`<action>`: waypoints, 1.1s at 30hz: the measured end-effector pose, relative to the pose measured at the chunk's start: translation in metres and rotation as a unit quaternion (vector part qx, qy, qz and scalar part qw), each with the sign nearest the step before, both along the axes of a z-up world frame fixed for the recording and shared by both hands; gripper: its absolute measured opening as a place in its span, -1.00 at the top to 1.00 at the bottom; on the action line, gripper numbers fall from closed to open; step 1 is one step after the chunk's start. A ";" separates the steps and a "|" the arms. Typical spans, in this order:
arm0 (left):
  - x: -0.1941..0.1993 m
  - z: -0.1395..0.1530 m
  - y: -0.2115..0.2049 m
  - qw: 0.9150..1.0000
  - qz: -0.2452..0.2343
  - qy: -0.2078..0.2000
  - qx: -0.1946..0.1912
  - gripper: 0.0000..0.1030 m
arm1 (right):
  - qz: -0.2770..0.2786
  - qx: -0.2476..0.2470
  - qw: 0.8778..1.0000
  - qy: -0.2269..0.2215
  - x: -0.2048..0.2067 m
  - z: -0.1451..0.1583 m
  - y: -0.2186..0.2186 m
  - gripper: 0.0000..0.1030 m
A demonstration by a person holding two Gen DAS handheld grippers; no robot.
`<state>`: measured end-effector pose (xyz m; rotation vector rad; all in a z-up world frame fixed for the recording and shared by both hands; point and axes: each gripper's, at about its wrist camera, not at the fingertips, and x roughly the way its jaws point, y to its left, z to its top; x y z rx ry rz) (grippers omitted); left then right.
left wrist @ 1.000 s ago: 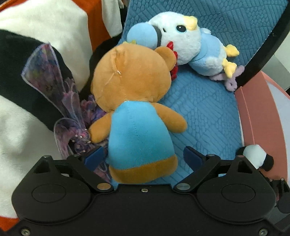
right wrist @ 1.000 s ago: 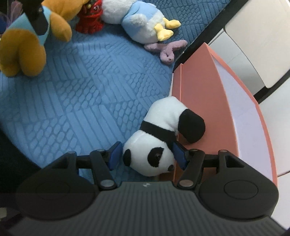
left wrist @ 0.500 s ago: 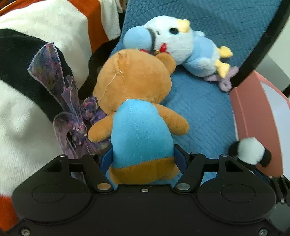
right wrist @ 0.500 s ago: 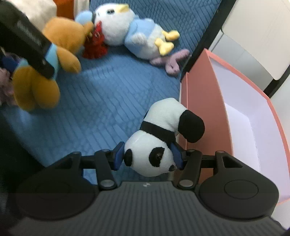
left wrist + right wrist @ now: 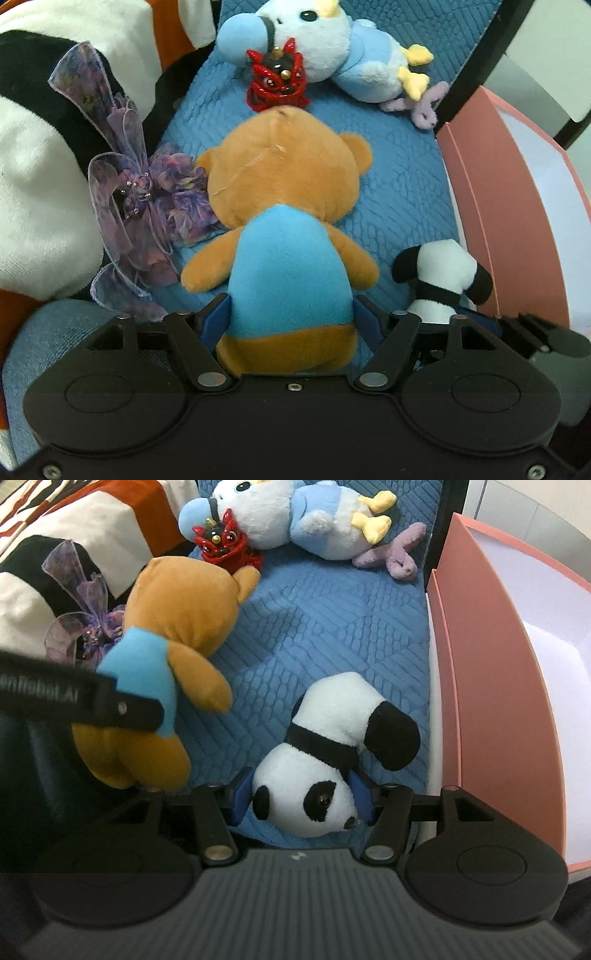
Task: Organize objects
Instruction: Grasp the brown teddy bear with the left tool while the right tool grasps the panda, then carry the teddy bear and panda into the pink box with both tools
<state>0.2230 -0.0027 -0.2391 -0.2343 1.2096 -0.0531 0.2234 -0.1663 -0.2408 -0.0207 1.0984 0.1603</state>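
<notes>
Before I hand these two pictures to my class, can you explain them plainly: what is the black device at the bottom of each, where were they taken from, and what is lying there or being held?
The black shapes are two hand-held grippers, each with two fingers and its own camera looking along them, so each picture is one gripper's view. In the left view, the left gripper is shut on a brown teddy bear in a blue shirt. In the right view, the right gripper is shut on a panda plush by its head. On the blue quilted cushion lie a white and blue bird plush, a small red toy and a purple plush piece. A purple ribbon bow sits at the left, and a pink box stands open at the right.
</notes>
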 end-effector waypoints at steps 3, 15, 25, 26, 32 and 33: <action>0.002 0.000 0.004 1.000 0.005 0.009 -0.022 -0.47 | -0.030 0.020 0.999 0.015 0.006 -0.001 -0.009 -0.19; 0.018 -0.004 0.001 0.999 0.009 0.028 -0.037 -0.63 | -0.147 0.096 0.984 0.043 0.020 -0.008 -0.045 -0.20; 0.036 -0.022 0.003 0.998 0.035 0.034 -0.026 -0.60 | -0.115 0.075 0.990 0.030 0.018 -0.005 -0.042 -0.14; 0.037 -0.024 0.004 0.998 0.039 0.036 -0.026 -0.56 | -0.111 0.074 0.991 0.032 0.018 -0.004 -0.041 -0.14; 0.034 -0.020 0.000 0.999 0.039 0.030 -0.016 -0.29 | -0.098 0.076 0.992 0.029 0.015 0.004 -0.041 -0.11; 0.032 -0.017 -0.001 0.999 0.037 0.028 -0.014 -0.27 | -0.097 0.076 0.992 0.028 0.014 0.007 -0.041 -0.10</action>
